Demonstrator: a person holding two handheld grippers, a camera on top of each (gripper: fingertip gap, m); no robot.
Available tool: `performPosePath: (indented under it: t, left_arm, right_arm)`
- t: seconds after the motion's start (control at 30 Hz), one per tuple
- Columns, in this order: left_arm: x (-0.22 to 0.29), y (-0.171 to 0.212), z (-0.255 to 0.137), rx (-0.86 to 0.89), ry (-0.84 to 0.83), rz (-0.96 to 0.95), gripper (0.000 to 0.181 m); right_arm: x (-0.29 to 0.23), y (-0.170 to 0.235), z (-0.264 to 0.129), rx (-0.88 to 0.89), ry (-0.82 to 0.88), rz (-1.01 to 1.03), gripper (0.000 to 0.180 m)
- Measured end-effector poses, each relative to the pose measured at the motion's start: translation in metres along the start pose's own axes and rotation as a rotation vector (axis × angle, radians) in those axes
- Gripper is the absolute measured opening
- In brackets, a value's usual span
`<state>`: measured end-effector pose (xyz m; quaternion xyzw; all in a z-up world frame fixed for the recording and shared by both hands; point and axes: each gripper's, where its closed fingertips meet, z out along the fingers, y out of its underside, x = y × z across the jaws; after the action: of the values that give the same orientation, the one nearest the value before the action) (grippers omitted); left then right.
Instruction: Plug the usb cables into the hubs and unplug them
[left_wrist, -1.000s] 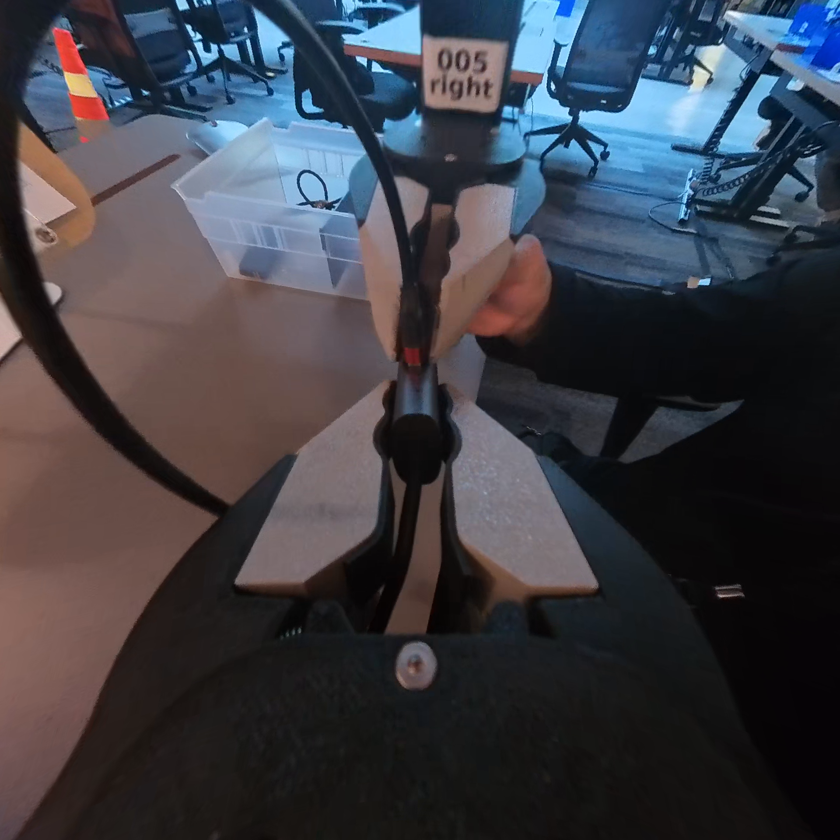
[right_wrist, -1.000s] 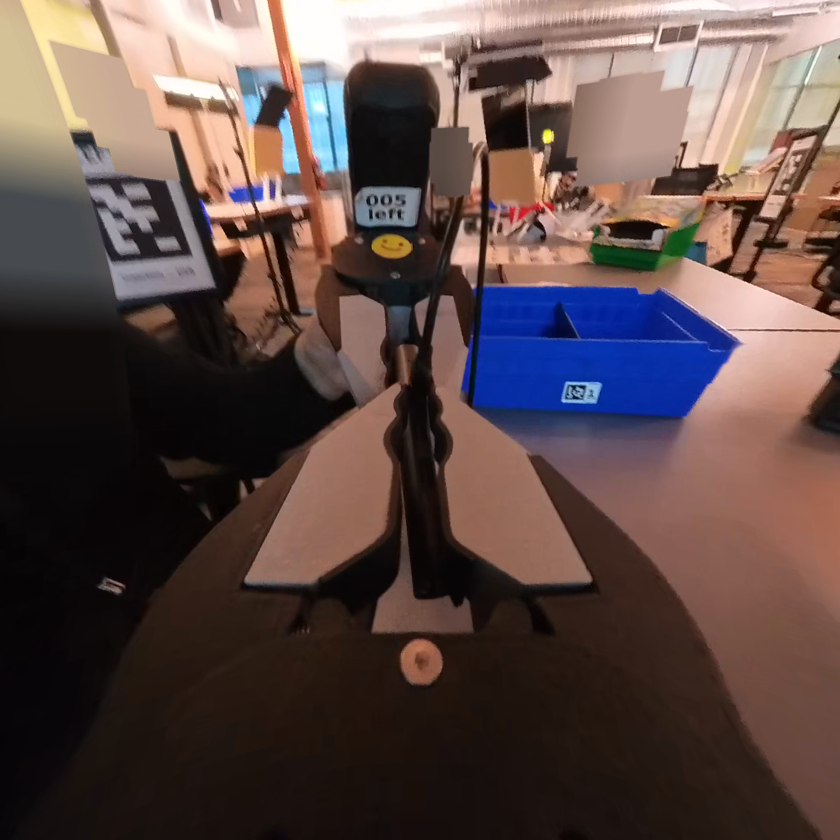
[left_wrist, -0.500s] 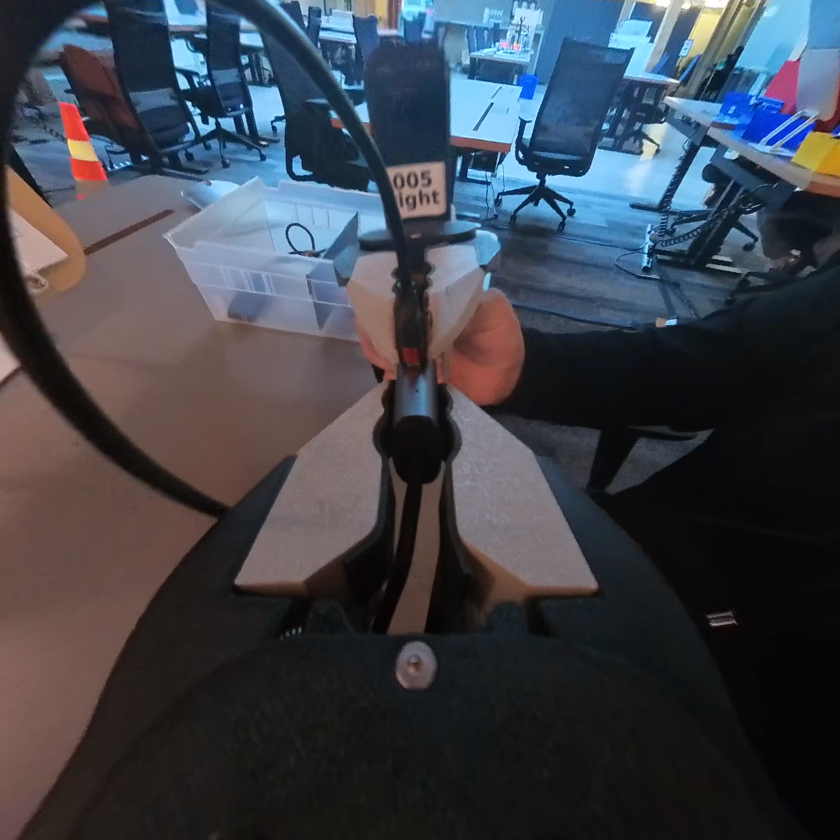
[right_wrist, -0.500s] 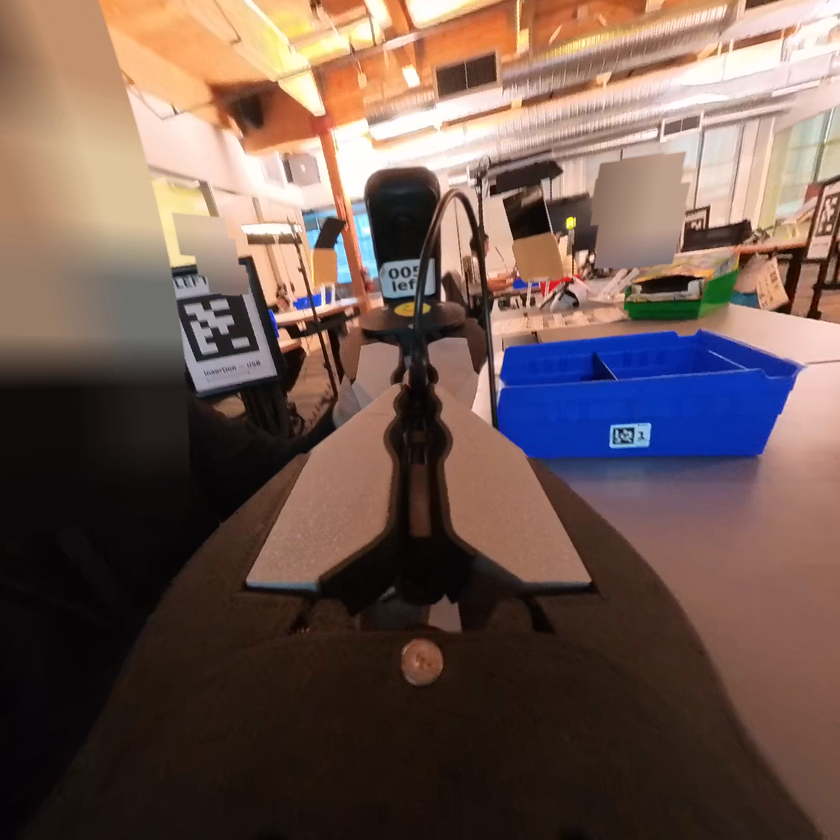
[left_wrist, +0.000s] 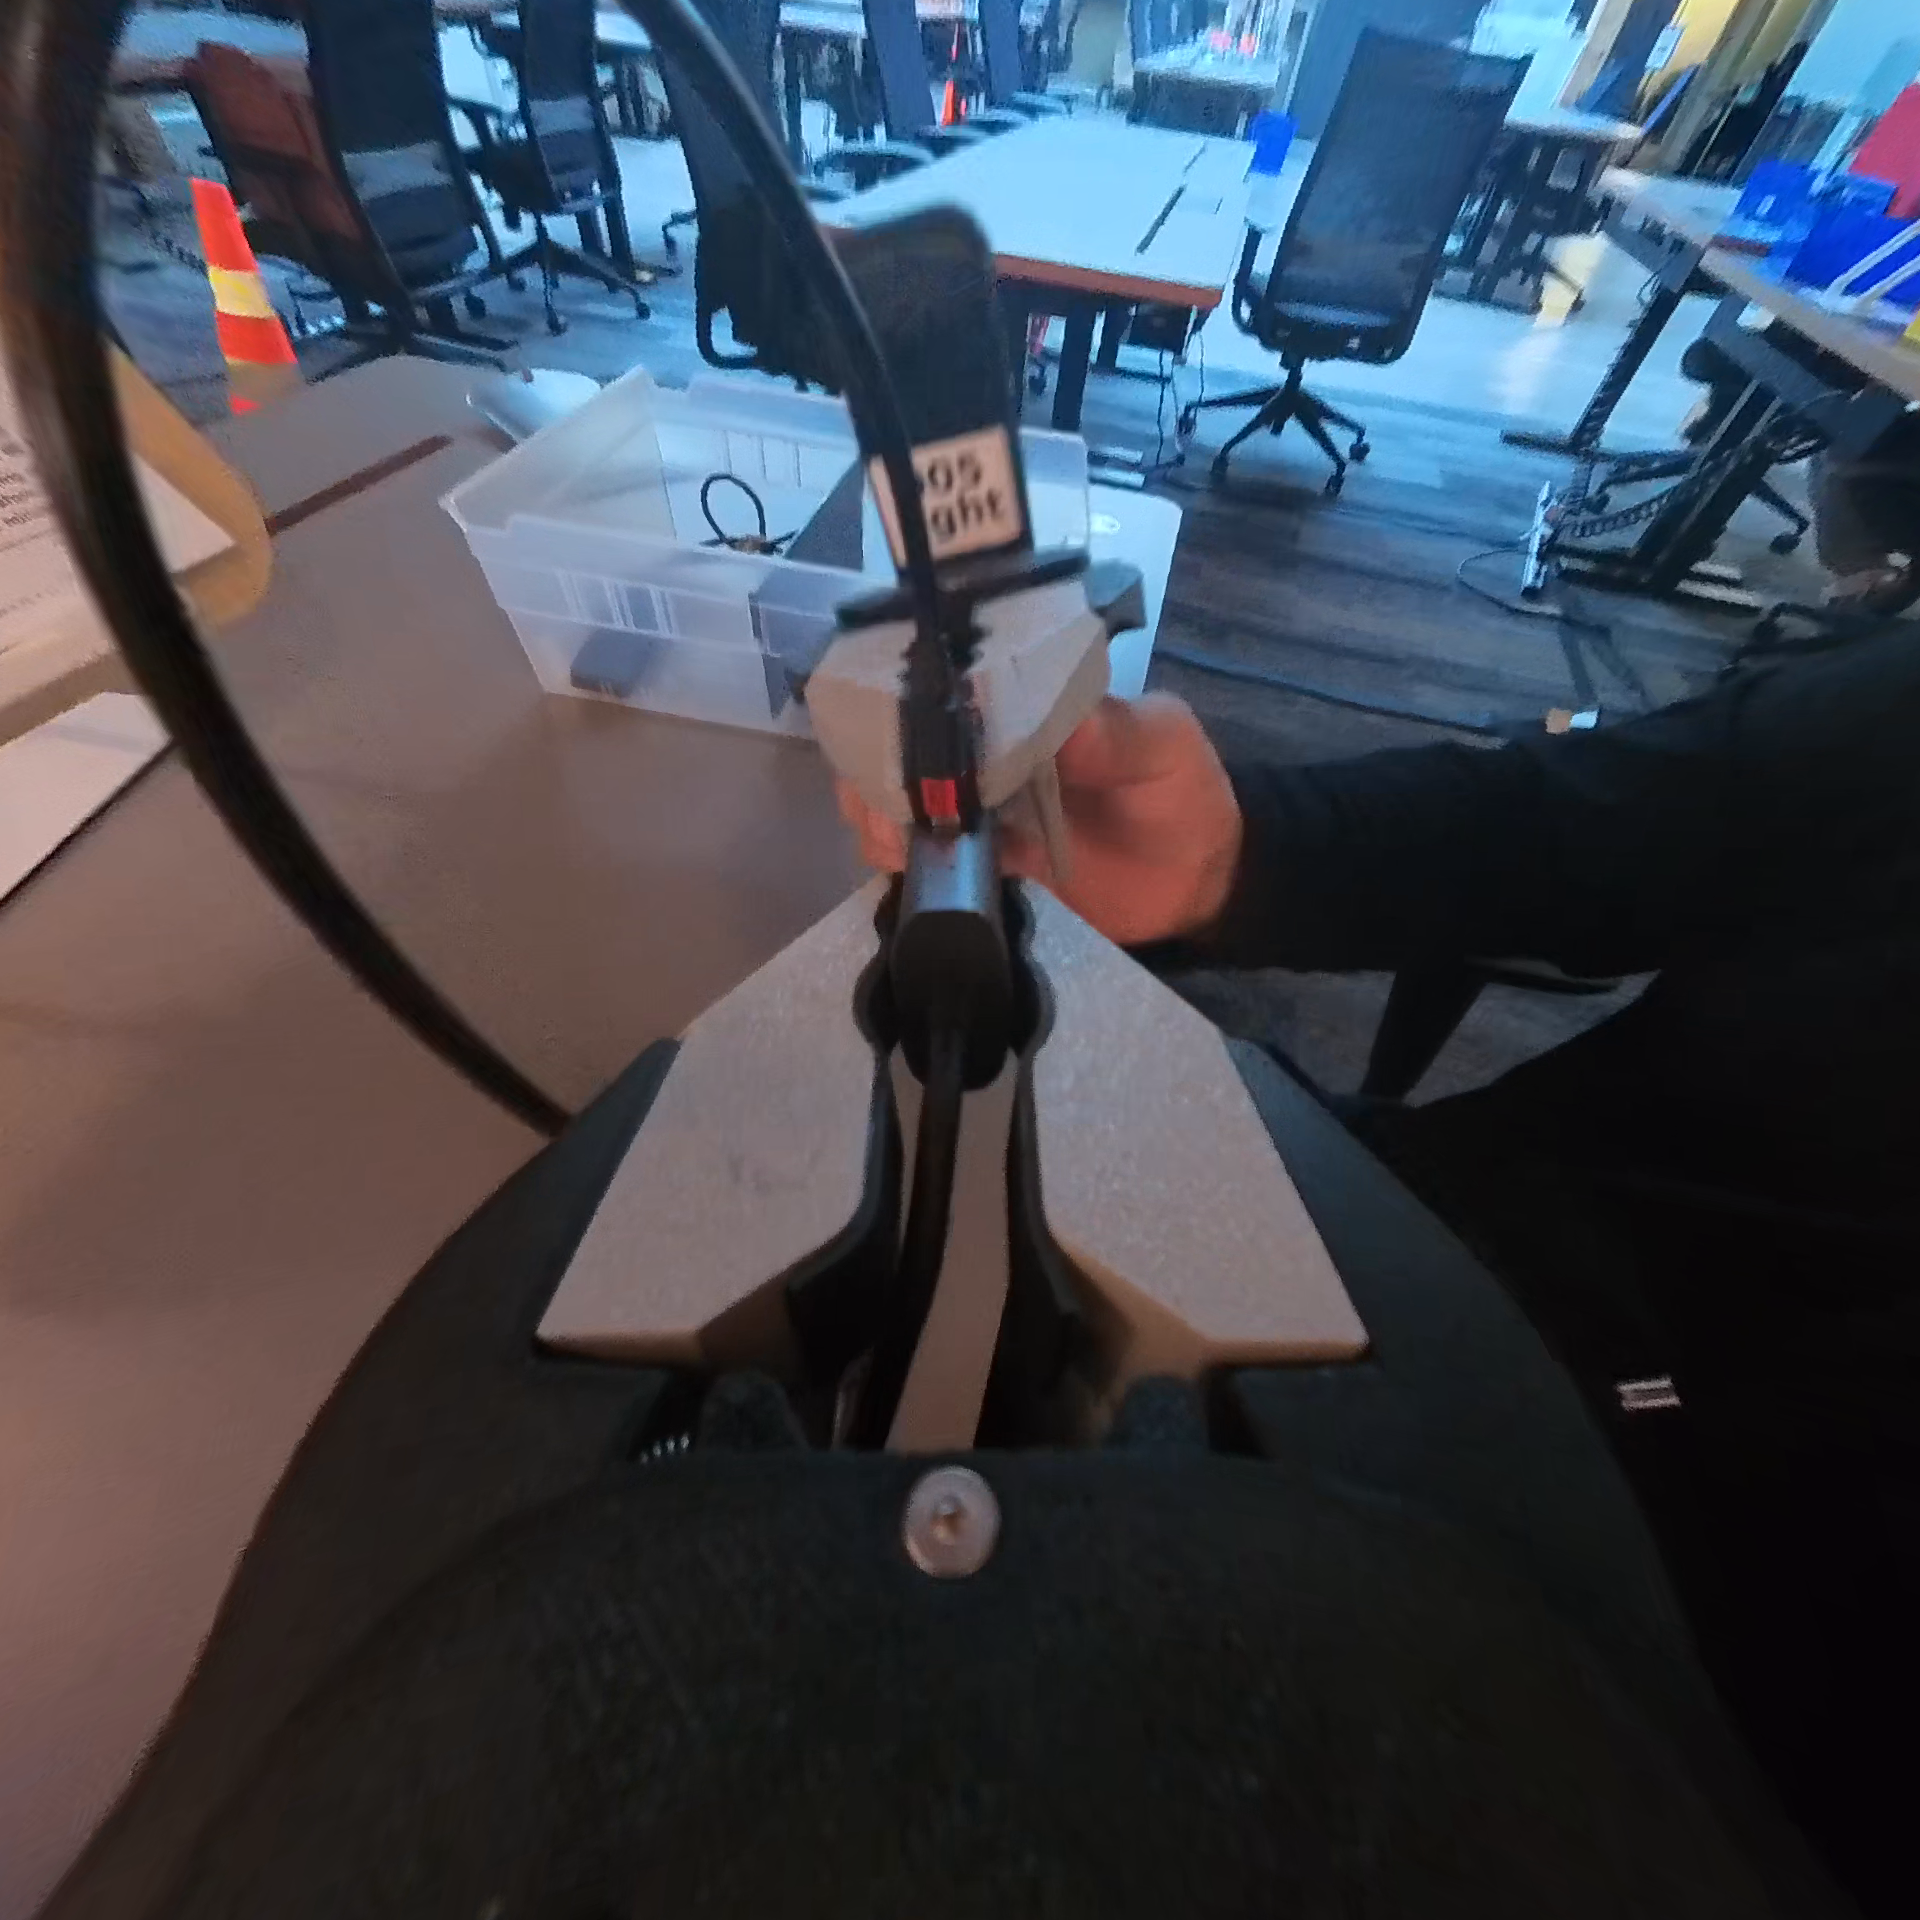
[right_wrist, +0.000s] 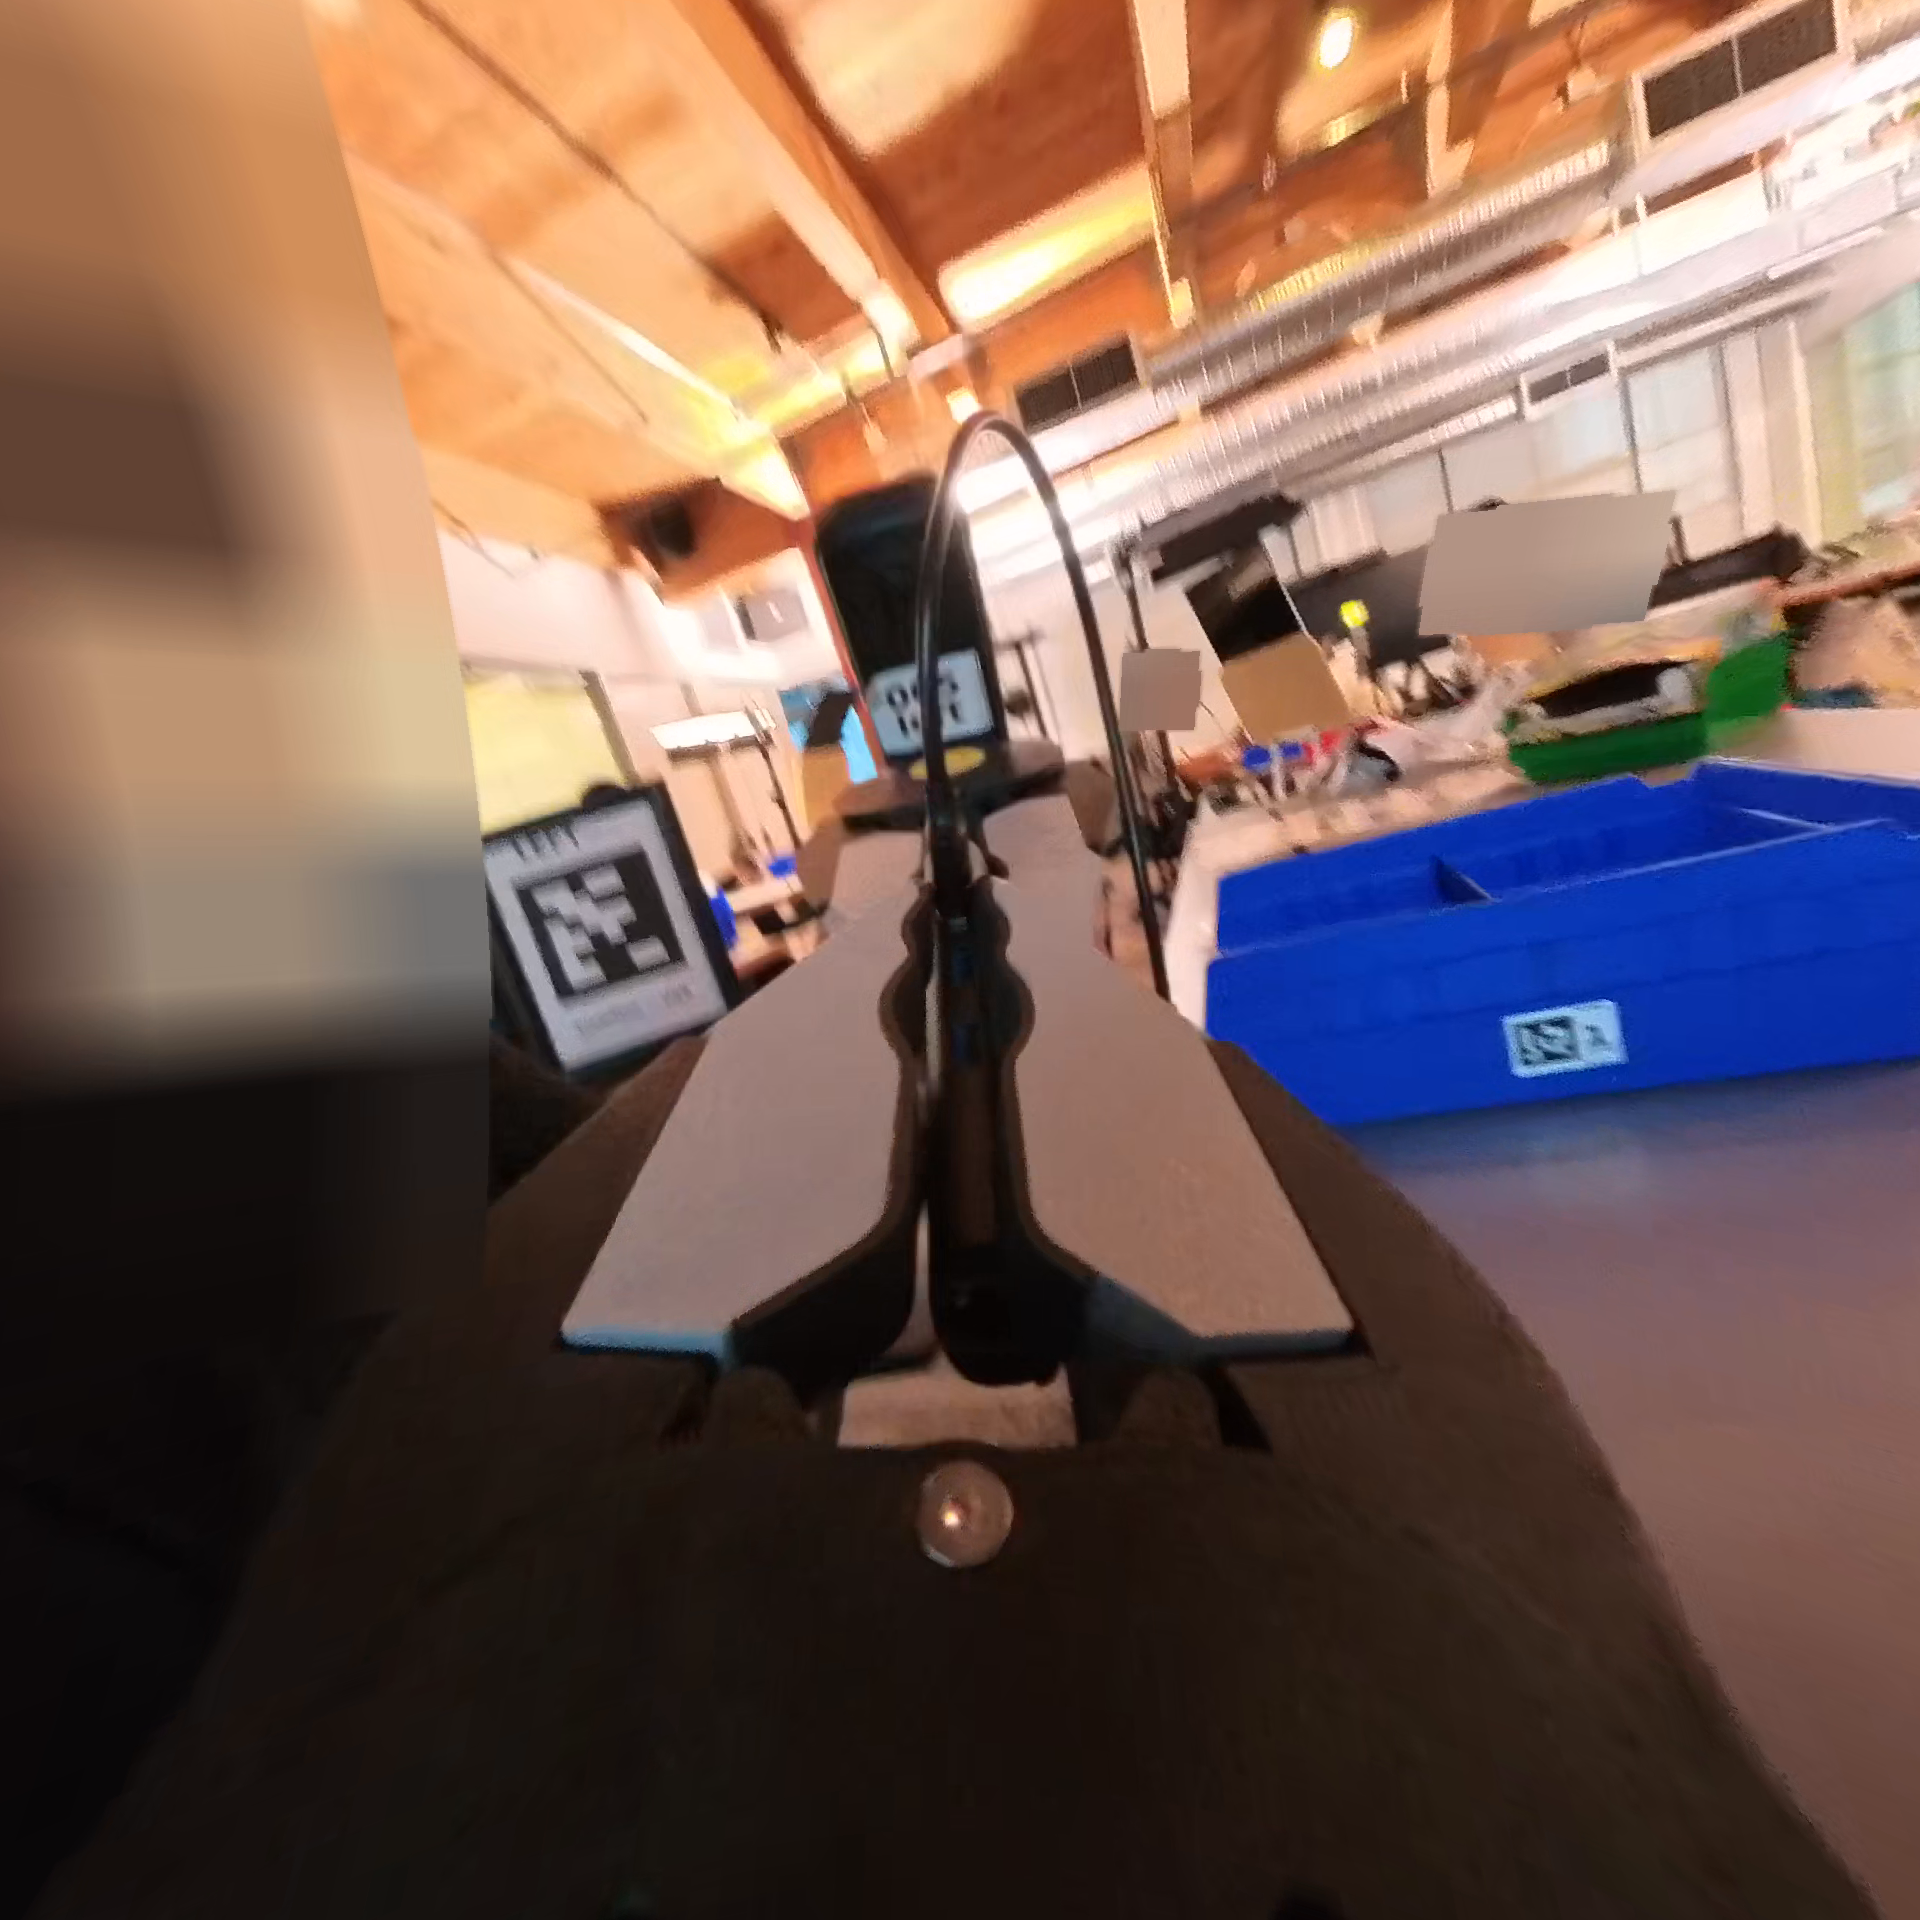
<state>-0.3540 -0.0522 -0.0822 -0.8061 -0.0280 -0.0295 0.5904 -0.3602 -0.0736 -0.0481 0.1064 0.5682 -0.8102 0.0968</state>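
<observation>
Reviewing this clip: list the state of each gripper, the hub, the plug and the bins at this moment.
left gripper: shut on the hub.
hub: held off the table, plug at its far end.
right gripper: shut on the USB plug.
USB plug: red part showing at the hub's end.
clear bin: open, cable inside.
blue bin: open, divided.

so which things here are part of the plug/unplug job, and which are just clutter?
Job:
- left gripper, shut on the grey hub
- right gripper, shut on the red-tipped usb plug
- black cable

Lying about:
- clear bin
- blue bin
- orange cone
- office chairs
</observation>
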Motion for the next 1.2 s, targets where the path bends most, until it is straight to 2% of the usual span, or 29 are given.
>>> performPosePath:
  t: [0.03, 0.17, 0.3, 0.53, 0.77, 0.93, 1.07, 1.2]
  left_arm:
    - [0.002, 0.001, 0.0, -0.016, -0.001, 0.013, 0.014]
    - [0.006, 0.003, 0.004, -0.058, -0.029, 0.053, 0.014]
    - [0.013, 0.006, 0.012, -0.086, -0.021, 0.078, 0.015]
    - [0.015, 0.003, 0.02, -0.016, 0.014, 0.063, 0.014]
    - [0.013, -0.003, 0.021, 0.08, 0.048, 0.005, 0.015]
    - [0.011, -0.004, 0.019, 0.076, 0.039, 0.011, 0.015]
    - [0.009, -0.005, 0.016, 0.074, 0.04, 0.0, 0.015]
    - [0.008, -0.003, 0.014, 0.048, 0.034, 0.0, 0.015]
  right_arm:
    - [-0.002, 0.002, 0.0, -0.059, 0.018, -0.052, 0.004]
    - [-0.004, 0.005, -0.004, -0.237, 0.105, -0.222, 0.009]
    - [-0.012, 0.009, -0.003, -0.302, 0.117, -0.282, 0.006]
    - [-0.014, 0.007, -0.005, -0.291, 0.108, -0.301, 0.005]
    - [-0.009, -0.002, -0.009, -0.121, 0.082, -0.17, 0.004]
    - [-0.008, -0.006, -0.009, -0.028, 0.011, -0.036, 0.004]
    - [-0.007, -0.009, -0.006, -0.012, 0.006, -0.001, 0.004]
    - [-0.007, -0.005, -0.006, -0.109, 0.023, -0.027, 0.004]
